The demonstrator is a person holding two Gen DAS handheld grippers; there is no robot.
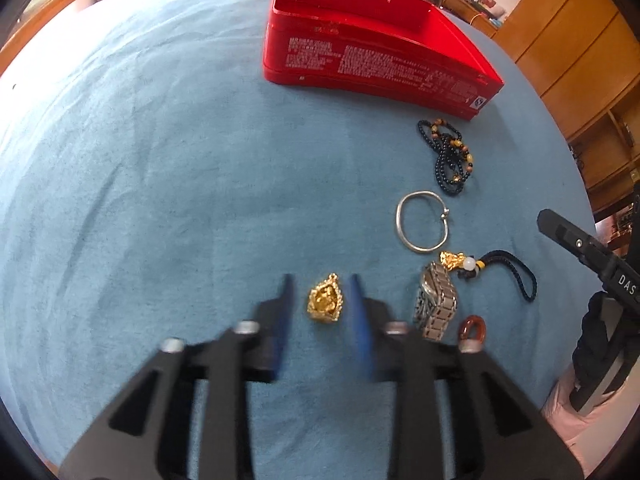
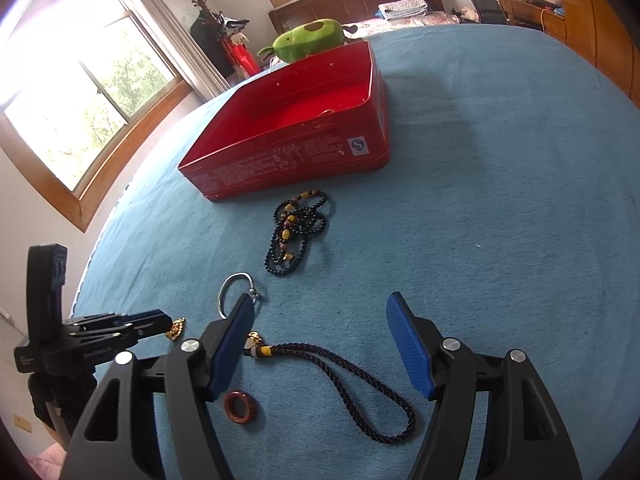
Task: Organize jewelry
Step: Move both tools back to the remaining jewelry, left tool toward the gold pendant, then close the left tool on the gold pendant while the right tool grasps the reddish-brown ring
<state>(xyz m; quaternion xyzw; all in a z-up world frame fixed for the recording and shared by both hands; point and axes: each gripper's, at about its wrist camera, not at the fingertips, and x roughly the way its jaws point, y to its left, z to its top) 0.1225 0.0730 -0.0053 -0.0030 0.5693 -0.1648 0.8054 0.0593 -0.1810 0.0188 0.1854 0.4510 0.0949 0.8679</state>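
A gold pendant [image 1: 325, 303] lies on the blue cloth between the fingers of my left gripper [image 1: 320, 280], with a gap on each side; the gripper is open. To its right lie a silver link band [image 1: 436, 304], a brown ring [image 1: 472, 330], a gold charm on a dark cord [image 1: 452, 260], a silver bangle [image 1: 420, 222] and a black beaded necklace [image 1: 448, 156]. The open red tin [image 1: 376, 60] stands beyond them. My right gripper [image 2: 320, 300] is open above the cord loop [image 2: 360, 392], with the brown ring [image 2: 240, 406] by its left finger.
The blue cloth [image 2: 500, 200] covers a wide bed. A green plush toy [image 2: 308, 38] sits behind the red tin [image 2: 288, 160]. Windows are on the left and wooden cupboards [image 1: 568, 40] on the right. The left gripper's body [image 2: 100, 332] shows at the lower left.
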